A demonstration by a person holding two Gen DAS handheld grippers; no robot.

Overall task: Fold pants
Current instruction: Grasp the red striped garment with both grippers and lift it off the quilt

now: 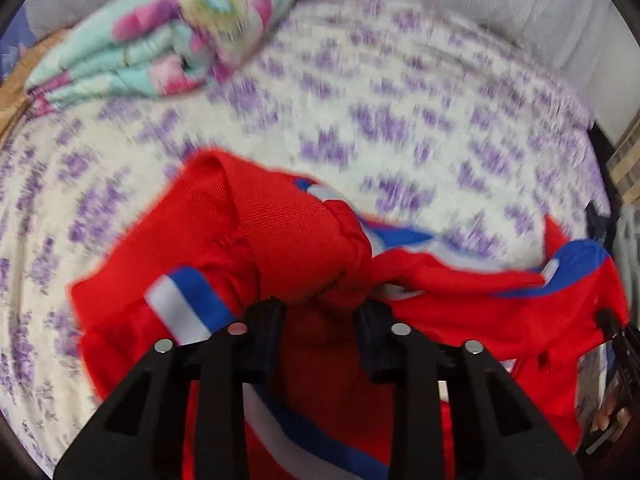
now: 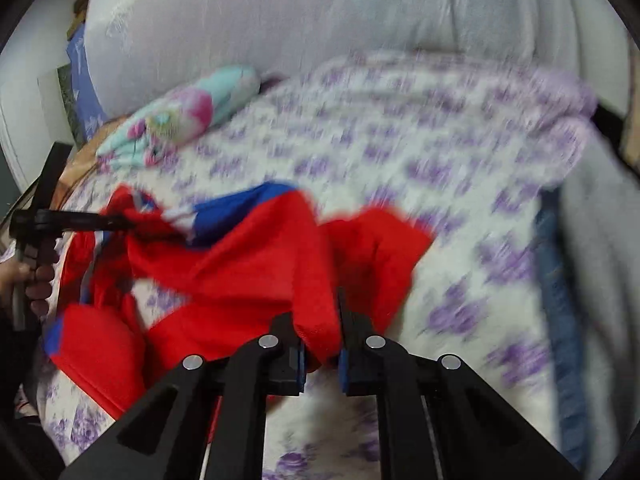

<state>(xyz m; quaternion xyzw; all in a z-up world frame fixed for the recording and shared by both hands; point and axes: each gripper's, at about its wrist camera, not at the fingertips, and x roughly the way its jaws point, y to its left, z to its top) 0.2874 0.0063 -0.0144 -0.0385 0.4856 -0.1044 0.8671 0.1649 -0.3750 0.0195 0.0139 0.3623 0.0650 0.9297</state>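
Left wrist | left gripper [image 1: 322,316] pinching pants [image 1: 280,232] | right gripper [image 2: 322,344] pinching pants

The pants [image 1: 280,240] lie bunched on the bed [image 1: 400,120], stretched between the left gripper [image 1: 322,312] and the right gripper [image 2: 320,332] (fabric sits between each pair of fingers). A folded blanket [image 1: 160,40] rests behind them, at the bed's far left.

Left gripper [image 1: 322,316]: matte black plastic, angular linkage arms with triangular cut-outs, four round silver pins at the pivots. Right gripper [image 2: 322,344]: same black build, silver pins, blue pads inside the fingers [image 2: 299,362]. Left hand [image 2: 34,280]: bare skin on the handle.
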